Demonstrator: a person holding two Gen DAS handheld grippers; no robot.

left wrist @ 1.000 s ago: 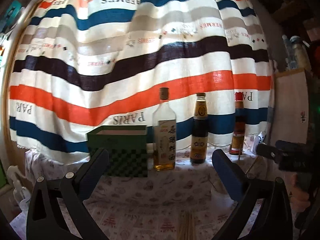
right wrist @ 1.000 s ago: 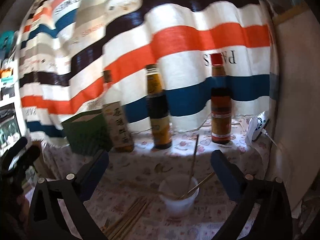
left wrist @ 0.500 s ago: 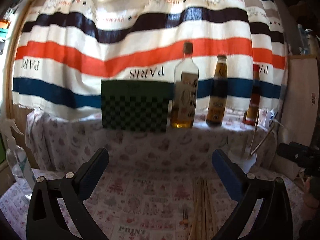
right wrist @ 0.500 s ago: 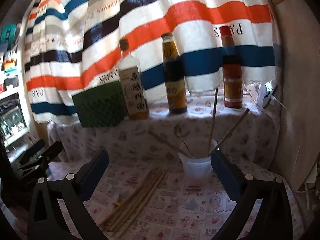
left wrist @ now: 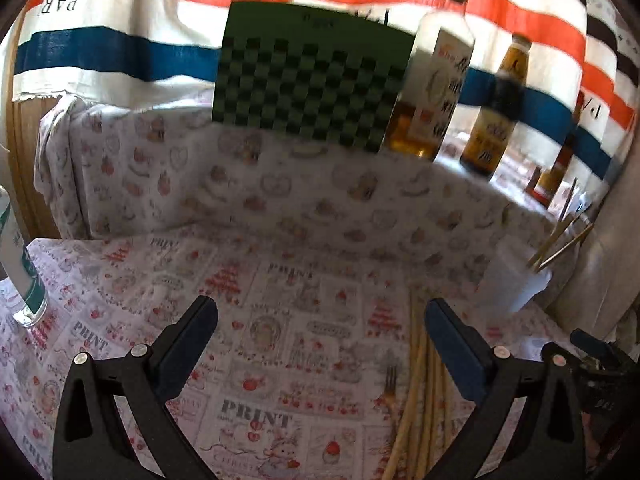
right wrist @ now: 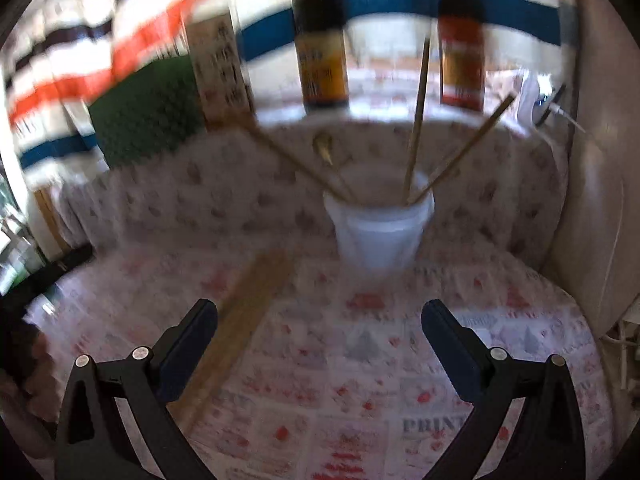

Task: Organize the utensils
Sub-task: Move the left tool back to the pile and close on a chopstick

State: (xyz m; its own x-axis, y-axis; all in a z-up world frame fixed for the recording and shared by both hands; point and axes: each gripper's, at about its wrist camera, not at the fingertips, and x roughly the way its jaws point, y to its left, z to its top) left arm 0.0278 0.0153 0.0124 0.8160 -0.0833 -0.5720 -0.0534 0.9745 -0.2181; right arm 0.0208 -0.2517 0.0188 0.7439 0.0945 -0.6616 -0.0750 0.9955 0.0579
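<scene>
A bundle of wooden chopsticks (left wrist: pixel 420 392) lies on the printed tablecloth, with a small fork (left wrist: pixel 390 380) beside it on the left. The same chopsticks (right wrist: pixel 240 320) appear blurred in the right wrist view, under the left finger. A white plastic cup (right wrist: pixel 380 232) stands at the back right, holding several chopsticks and a spoon (right wrist: pixel 324 146). The cup (left wrist: pixel 516 284) also shows at the right of the left wrist view. My left gripper (left wrist: pixel 320 332) is open above the cloth, left of the bundle. My right gripper (right wrist: pixel 320 332) is open, short of the cup, nothing between its fingers.
A green checkered box (left wrist: pixel 312 76) and three sauce bottles (left wrist: pixel 432 80) stand on the raised ledge before a striped curtain. A clear bottle (left wrist: pixel 20 272) stands at the table's left edge. A white wall (right wrist: pixel 592 200) and a charger plug (right wrist: pixel 536 100) are at the right.
Both grippers have tilted down and moved closer to the table. The chopsticks and cup now look larger and nearer. Both grippers stay open.
</scene>
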